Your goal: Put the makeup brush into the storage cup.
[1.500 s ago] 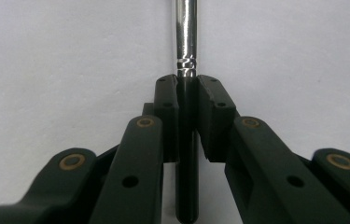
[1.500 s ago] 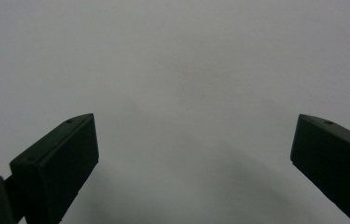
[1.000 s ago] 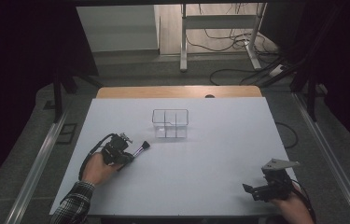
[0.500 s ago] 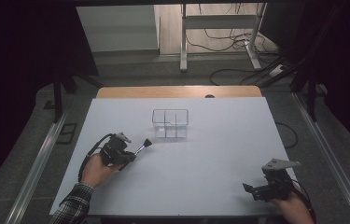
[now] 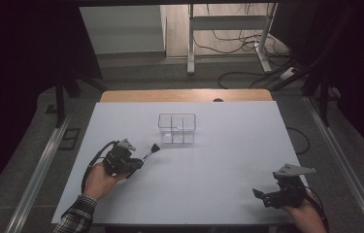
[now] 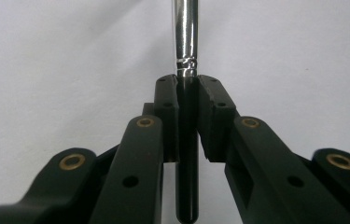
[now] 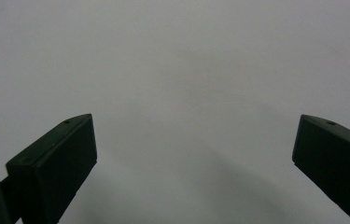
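white table [image 5: 208, 165] with a wooden strip along the far edge. near the middle, toward the far side, a clear plastic organizer [image 5: 177, 128] with compartments, standing directly on the white surface. elsewhere just bare white top.

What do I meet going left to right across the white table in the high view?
Left gripper, shut on a brush → clear divided box → right gripper, fingers open, at the near right edge of the table.
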